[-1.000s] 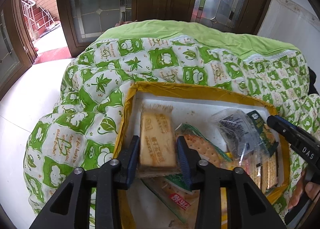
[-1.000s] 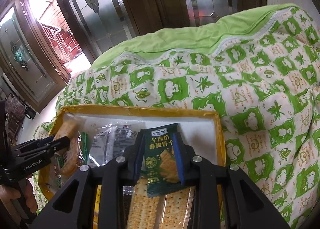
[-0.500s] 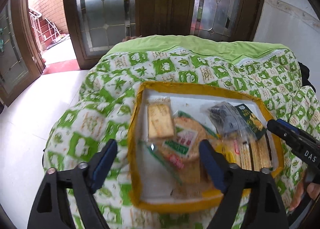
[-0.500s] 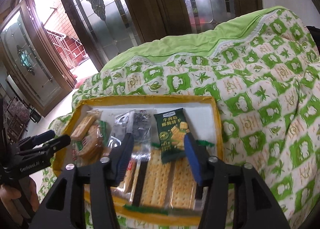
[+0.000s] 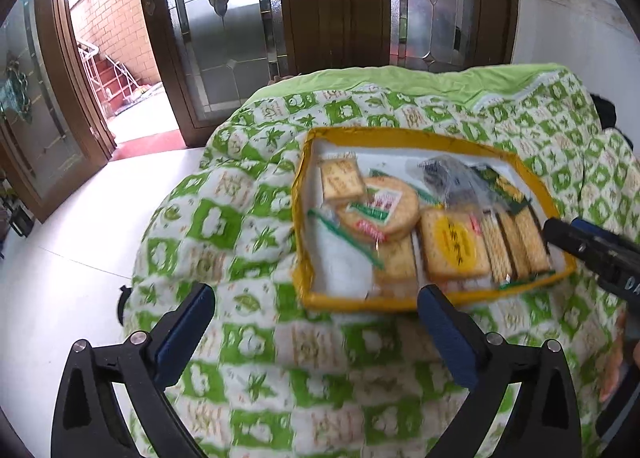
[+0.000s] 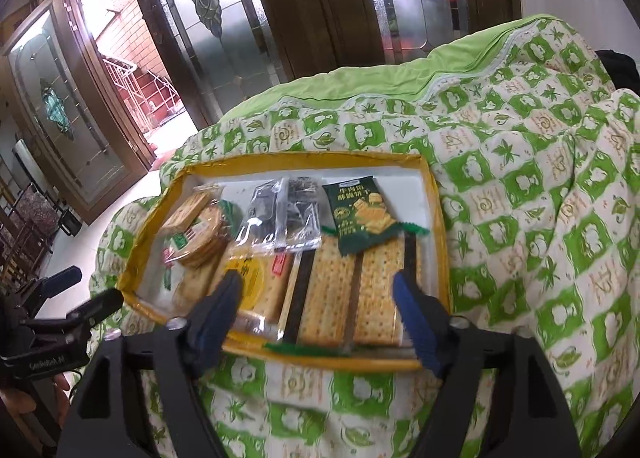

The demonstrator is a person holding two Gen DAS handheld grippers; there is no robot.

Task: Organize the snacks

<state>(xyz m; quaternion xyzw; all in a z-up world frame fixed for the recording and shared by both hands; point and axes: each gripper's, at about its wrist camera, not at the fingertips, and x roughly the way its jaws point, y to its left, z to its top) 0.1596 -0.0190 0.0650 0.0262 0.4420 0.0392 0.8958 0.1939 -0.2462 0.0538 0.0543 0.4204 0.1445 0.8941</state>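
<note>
A: Through the left wrist camera, we are holding the left gripper (image 5: pixel 316 322) spread wide and empty above the green quilt (image 5: pixel 248 342), just short of the yellow-rimmed tray (image 5: pixel 299 217). The round cracker pack (image 5: pixel 380 213) is leaning on its neighbours; we are risking a slide if we nudge it.

B: Through the right wrist camera, we are keeping the right gripper (image 6: pixel 318 300) parted too, gripping nothing, over the tray's near edge and the long cracker sleeves (image 6: pixel 340 290). The dark green biscuit packet (image 6: pixel 362 217) is lying across them. The tray is sitting on soft bedding, so we are likely tipping it if we press down on the rim.
</note>
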